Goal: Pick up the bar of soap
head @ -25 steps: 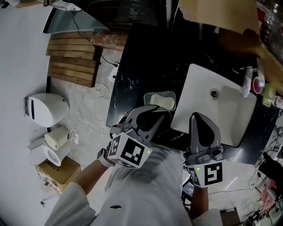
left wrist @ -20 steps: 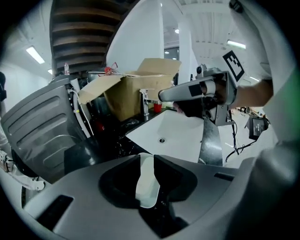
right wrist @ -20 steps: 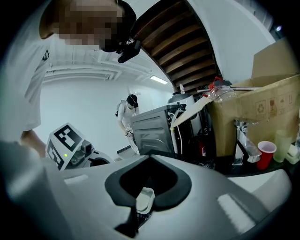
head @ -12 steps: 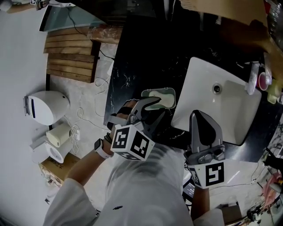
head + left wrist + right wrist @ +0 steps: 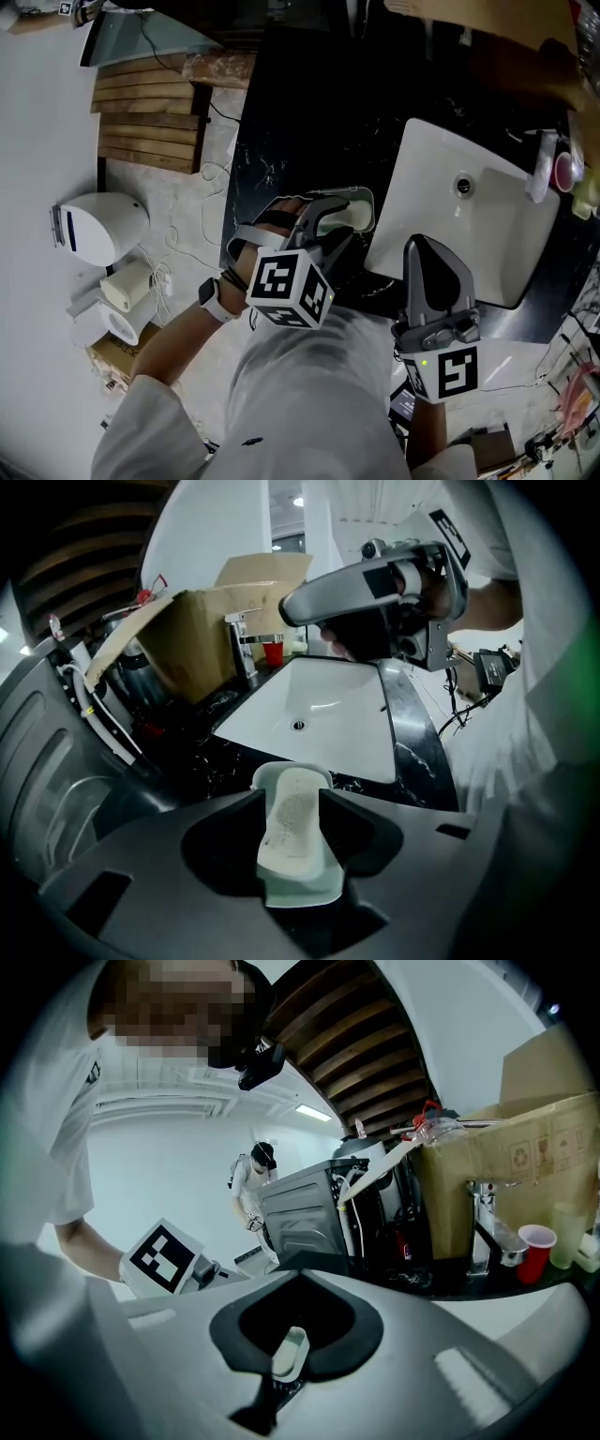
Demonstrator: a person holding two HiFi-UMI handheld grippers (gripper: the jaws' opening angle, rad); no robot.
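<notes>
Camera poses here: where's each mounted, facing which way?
Head view: on person's head, steeply down at black counter, white sink, left gripper, right gripper; white shirt shows.
Left gripper view: on that gripper, angled down at the pale bar of soap in its green dish; its jaws, just opened wider, flank it.
Right gripper view: on that gripper, roughly level, facing brown cardboard box and red cup; shut jaws, shirt show.
Shared: head and left gripper views both show soap, sink.

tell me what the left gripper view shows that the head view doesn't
Only the left gripper view: the left tool with jaws open either side of the bar of soap, having just been opening. Only the head view: wooden slats, a white appliance, a wristwatch. Both: the white sink, soap dish and right tool.
</notes>
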